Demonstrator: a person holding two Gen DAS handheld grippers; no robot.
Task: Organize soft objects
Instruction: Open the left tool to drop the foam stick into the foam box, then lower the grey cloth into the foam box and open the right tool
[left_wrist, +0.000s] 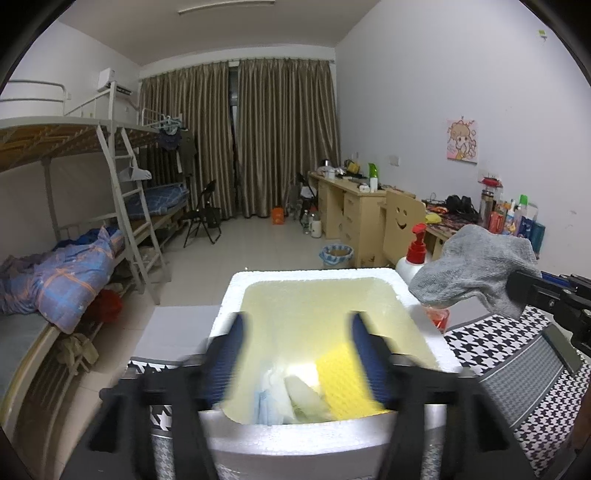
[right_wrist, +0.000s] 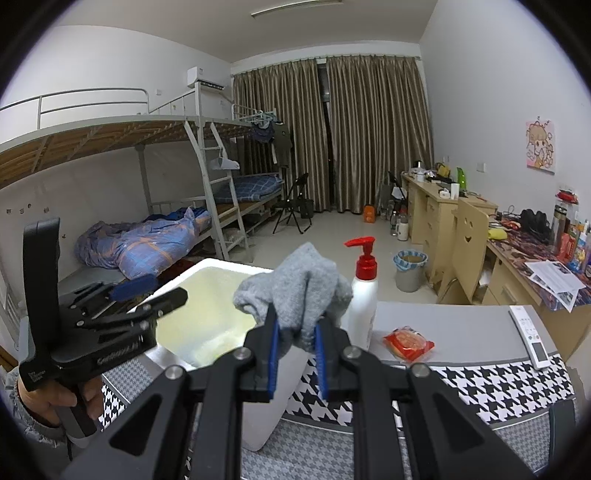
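A white foam box (left_wrist: 236, 291) stands on the houndstooth table cover. Inside it lie a yellow sponge (left_wrist: 340, 380) and a few pale cloths (left_wrist: 288, 395). My left gripper (left_wrist: 299, 354) hangs over the box's near end, jaws wide apart and blurred, nothing between them. In the right wrist view the left gripper (right_wrist: 159, 291) is at the left, over the box rim (right_wrist: 207, 266), held by a hand. My right gripper (right_wrist: 295, 325) is shut on a grey sock (right_wrist: 295, 284), which hangs bunched above the box's right edge. From the left wrist view the sock (left_wrist: 476, 269) hovers at the right.
A white pump bottle (right_wrist: 364, 306) with a red top stands just right of the box. A red packet (right_wrist: 408, 341) and a white remote (right_wrist: 530, 332) lie on the table cover (right_wrist: 480, 380). Bunk beds line the left wall, desks and a smiley chair the right.
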